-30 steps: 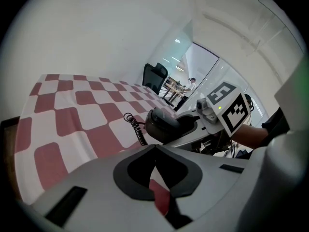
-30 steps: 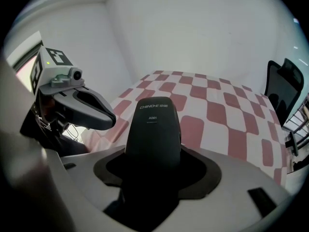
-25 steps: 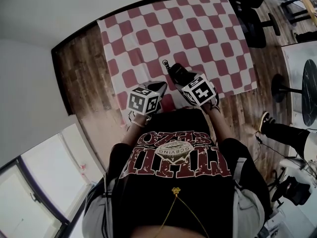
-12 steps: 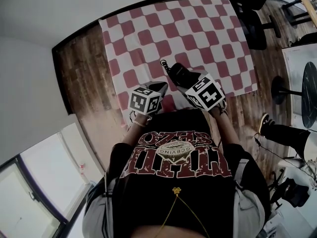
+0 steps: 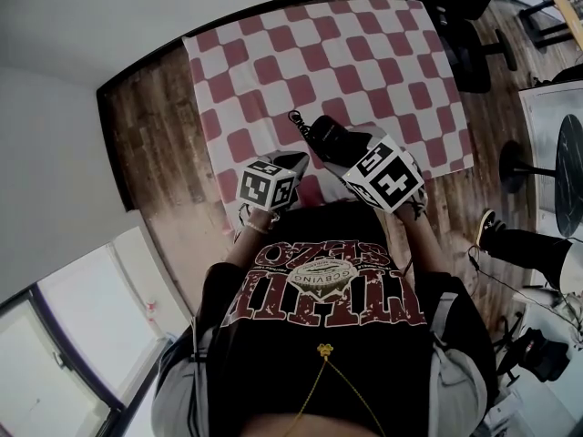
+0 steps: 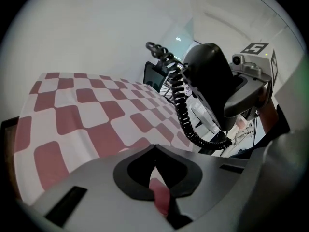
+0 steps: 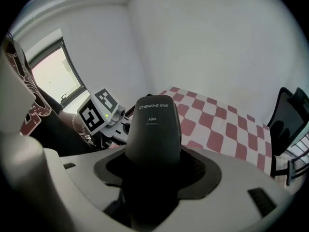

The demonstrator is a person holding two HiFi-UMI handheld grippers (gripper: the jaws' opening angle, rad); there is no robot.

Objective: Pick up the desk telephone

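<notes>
Two grippers are over the near edge of the checkered cloth in the head view; the right gripper holds the desk telephone above it. In the left gripper view, the left gripper has its jaws pressed together, with nothing between. In the right gripper view, the jaws are clamped on the desk telephone.

The telephone between my right tongs
Over the table, just right of my left tongs, cord dangling beneath.

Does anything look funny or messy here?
Nothing is spilled or broken. The odd bit is the black telephone: it is tipped up in the air above the checked cloth, clamped in the right gripper, with its curly cord dangling loose below it.
</notes>
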